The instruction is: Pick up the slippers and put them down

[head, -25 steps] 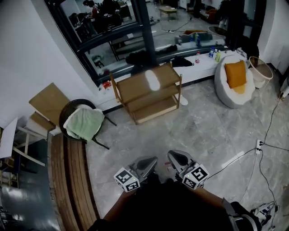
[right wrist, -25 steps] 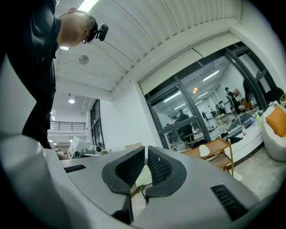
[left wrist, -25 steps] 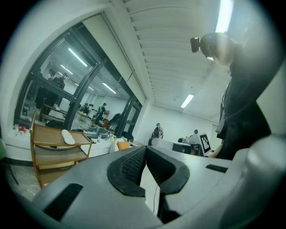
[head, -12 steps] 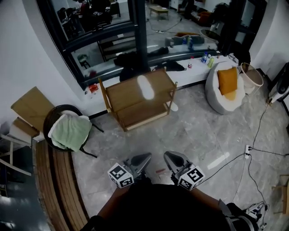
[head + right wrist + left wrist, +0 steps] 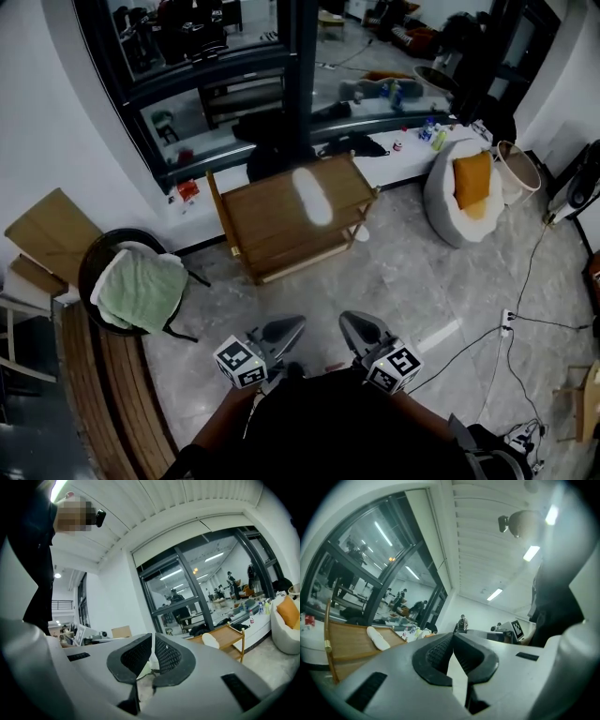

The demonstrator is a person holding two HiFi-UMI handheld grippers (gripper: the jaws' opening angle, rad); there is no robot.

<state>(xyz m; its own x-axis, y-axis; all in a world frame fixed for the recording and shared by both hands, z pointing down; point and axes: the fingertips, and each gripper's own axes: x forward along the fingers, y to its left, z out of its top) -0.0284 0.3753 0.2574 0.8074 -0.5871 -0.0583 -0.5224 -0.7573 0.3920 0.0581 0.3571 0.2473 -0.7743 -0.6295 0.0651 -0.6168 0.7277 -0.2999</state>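
Wooden and three-tiered, the shelf rack (image 5: 281,211) stands far ahead of us on the grey marble floor (image 5: 412,281), in front of the dark-framed window wall. One white slipper (image 5: 312,195) lies on the rack's top board, towards its right half, well apart from both grippers. Something small and white (image 5: 363,233) lies on the floor at the rack's right foot; we cannot tell whether it is the second slipper.

Near us, we hold the two grippers level and side by side, pointing towards the rack. Our left gripper (image 5: 292,324) has its jaws pressed together with nothing between them, and our right gripper (image 5: 349,321) likewise has its ribbed pads touching at the tips and is empty. In the left gripper view the slipper shows to the left of the jaws; in the right gripper view it shows to their right.

Left of the rack a dark chair (image 5: 131,281) carries a green towel (image 5: 142,291). Far right sits a white beanbag (image 5: 445,202) with an orange cushion (image 5: 472,178)
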